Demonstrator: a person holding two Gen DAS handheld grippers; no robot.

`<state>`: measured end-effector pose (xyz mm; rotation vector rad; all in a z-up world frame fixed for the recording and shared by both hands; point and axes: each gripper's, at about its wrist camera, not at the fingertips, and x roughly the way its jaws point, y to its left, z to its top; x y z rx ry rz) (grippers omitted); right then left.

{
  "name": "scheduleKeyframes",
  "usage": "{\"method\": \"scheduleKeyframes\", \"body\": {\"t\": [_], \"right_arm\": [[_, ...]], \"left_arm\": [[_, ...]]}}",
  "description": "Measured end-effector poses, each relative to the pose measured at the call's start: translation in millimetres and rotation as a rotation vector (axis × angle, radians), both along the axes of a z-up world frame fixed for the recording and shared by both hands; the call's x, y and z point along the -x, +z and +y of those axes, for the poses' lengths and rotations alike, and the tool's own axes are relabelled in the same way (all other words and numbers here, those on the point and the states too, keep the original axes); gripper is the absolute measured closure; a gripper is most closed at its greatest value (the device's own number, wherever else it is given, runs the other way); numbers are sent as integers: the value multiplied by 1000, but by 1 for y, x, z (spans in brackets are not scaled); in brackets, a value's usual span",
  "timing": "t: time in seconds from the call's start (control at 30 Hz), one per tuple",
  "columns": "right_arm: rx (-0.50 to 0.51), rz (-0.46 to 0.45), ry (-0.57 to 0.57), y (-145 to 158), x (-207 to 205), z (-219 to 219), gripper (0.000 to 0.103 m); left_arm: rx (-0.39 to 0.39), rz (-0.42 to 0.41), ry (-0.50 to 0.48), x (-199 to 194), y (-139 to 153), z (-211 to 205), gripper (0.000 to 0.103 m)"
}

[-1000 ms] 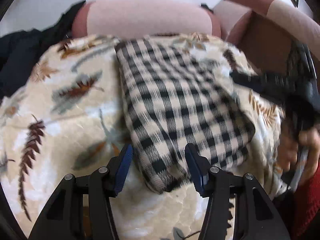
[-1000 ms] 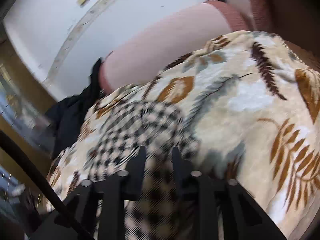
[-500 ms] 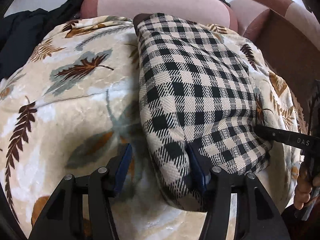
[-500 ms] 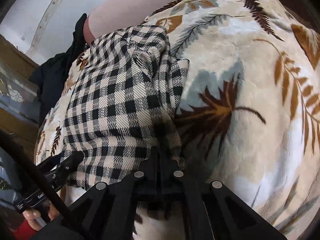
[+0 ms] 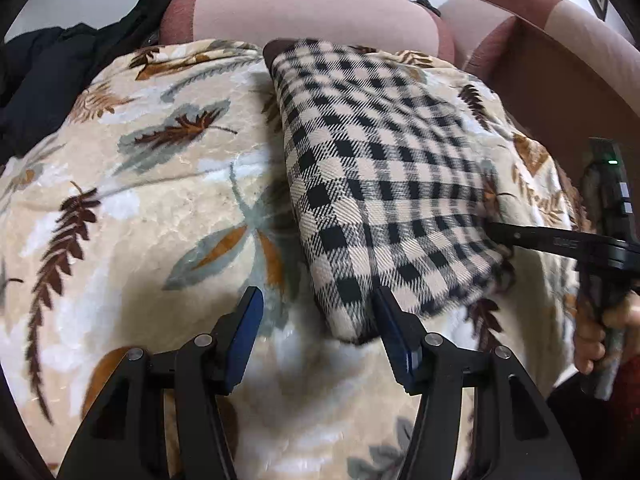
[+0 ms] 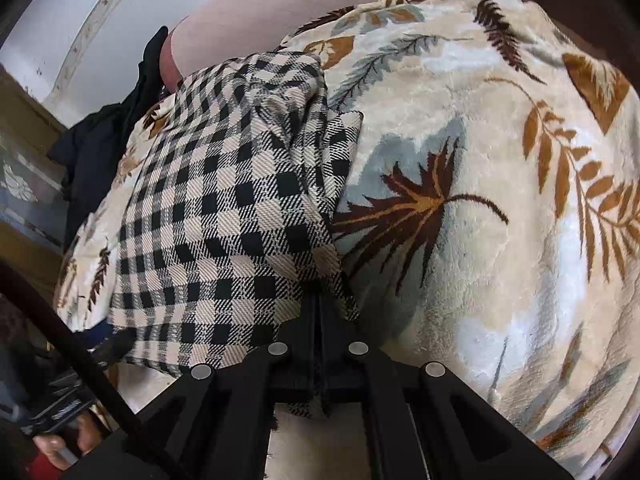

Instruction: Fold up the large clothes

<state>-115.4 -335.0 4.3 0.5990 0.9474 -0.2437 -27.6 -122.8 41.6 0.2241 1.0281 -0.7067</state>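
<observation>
A folded black-and-cream checked garment (image 5: 380, 184) lies on a leaf-patterned blanket (image 5: 140, 208) spread over a sofa. My left gripper (image 5: 318, 314) stands open over the garment's near corner. Its right pad (image 5: 394, 328) sits against the cloth's edge, and its left pad (image 5: 246, 320) is over bare blanket. My right gripper (image 6: 318, 312) is shut on the near edge of the checked garment (image 6: 224, 208), with a strip of cloth pinched between its fingers. In the left wrist view the right gripper (image 5: 498, 233) reaches in from the right to the garment's side.
Dark clothing (image 5: 52, 72) is heaped at the far left of the sofa. A pink backrest (image 5: 312, 12) runs behind the blanket and a brown armrest (image 5: 560, 92) rises at the right. A hand (image 5: 592, 344) holds the right gripper's handle.
The right gripper's jaws closed on the garment's edge and it sank toward the blanket. The garment settled flat. The left gripper moved down and closer to the near corner, still open.
</observation>
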Motion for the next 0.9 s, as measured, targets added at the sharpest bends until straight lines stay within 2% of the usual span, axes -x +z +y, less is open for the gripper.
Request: {"method": "scheduleKeyframes", "body": {"t": [0.17, 0.3, 0.43, 0.53, 0.57, 0.63, 0.8, 0.9], "right_arm": [[-4, -10, -18, 5, -2, 2, 102], [37, -105, -50, 27, 6, 5, 98], [71, -217, -100, 49, 11, 3, 98], [79, -264, -100, 56, 3, 3, 98], [87, -269, -97, 57, -1, 3, 98], [96, -277, -84, 58, -13, 0, 98], [90, -286, -38, 54, -51, -6, 98], [29, -255, -8, 39, -71, -14, 98]], "left_arm": [[42, -90, -8, -4, 45, -1, 48], [36, -118, 21, -28, 55, -23, 48], [3, -94, 17, -49, 39, -50, 48], [-74, -54, 5, -57, 8, -66, 48], [-104, -43, -10, -56, -4, -70, 47], [-114, -41, -25, -53, -18, -73, 47], [-112, -77, -30, -44, -24, -77, 38], [-95, -60, -24, -43, -27, -75, 37]]}}
